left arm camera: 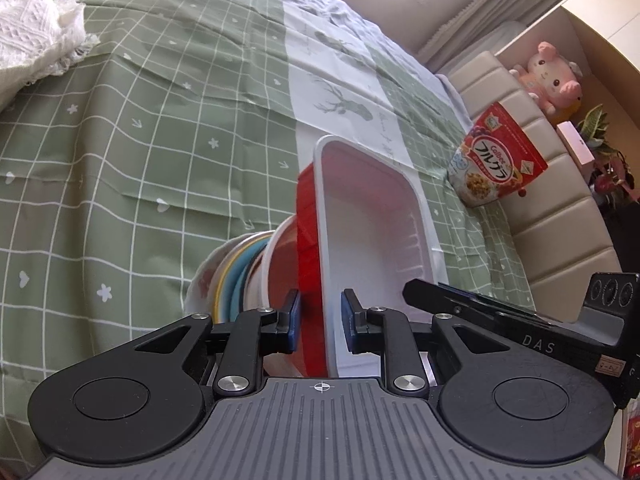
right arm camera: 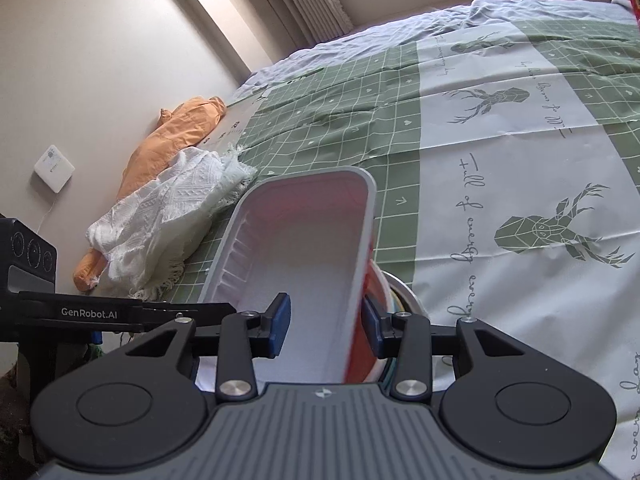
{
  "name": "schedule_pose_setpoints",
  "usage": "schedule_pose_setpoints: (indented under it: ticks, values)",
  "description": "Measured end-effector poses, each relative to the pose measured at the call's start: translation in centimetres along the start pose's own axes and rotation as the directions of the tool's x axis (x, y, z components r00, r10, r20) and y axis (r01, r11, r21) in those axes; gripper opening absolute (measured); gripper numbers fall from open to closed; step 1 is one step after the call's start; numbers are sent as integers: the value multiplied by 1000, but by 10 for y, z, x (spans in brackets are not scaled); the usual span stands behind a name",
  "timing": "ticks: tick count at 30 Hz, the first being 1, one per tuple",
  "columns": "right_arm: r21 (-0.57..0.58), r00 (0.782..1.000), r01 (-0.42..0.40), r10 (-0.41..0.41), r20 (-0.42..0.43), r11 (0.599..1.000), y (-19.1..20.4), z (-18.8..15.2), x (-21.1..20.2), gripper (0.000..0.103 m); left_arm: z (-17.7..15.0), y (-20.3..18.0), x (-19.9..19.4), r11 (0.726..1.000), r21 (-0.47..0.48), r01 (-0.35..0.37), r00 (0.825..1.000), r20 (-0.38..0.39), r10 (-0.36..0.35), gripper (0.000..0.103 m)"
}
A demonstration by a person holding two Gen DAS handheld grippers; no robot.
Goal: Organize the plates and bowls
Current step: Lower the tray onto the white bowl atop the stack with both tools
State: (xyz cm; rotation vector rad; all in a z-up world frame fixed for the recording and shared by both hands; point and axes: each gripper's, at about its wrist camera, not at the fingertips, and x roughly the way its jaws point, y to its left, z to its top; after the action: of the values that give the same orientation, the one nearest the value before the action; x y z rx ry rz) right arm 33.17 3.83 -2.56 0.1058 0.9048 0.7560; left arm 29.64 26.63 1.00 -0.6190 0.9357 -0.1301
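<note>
Red-and-white rectangular bowl (left arm camera: 372,232) tops a nested stack of plates and bowls (left arm camera: 240,272) on the bed's green checked cloth (left arm camera: 140,140). It could tip or slide off if either rim is tugged unevenly. Left gripper (left arm camera: 320,320) fingers straddle one wall, slightly spread; right gripper (right arm camera: 326,326) fingers likewise bracket the opposite wall, not visibly clamping.

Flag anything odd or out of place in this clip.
The dishes sit on a bed's tablecloth, not a table. The rectangular tray tops a stack of round bowls, a mismatched fit. Nothing spilled or broken.
</note>
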Motion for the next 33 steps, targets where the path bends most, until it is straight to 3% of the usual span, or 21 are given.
schedule_pose_setpoints:
  ticks: [6,14,21,33]
  values:
    - [-46,1000,-6,6,9,999,15,-4,-15,41,-9,-14,-18,999,34,-28,999,26,27,24]
    - [-58,1000,11,-12,-17,998,16,-14,-12,41,-20,-7,-14,999,16,-31,999,-21,32,22]
    - [-24,999,32,-31,33,999,12,2,-18,41,1,-8,-26,1000,-10,-19,998,61,20,22]
    - [-18,1000,24,-24,8,1000,11,2,-6,40,16,2,-1,999,-39,-10,999,31,11,22]
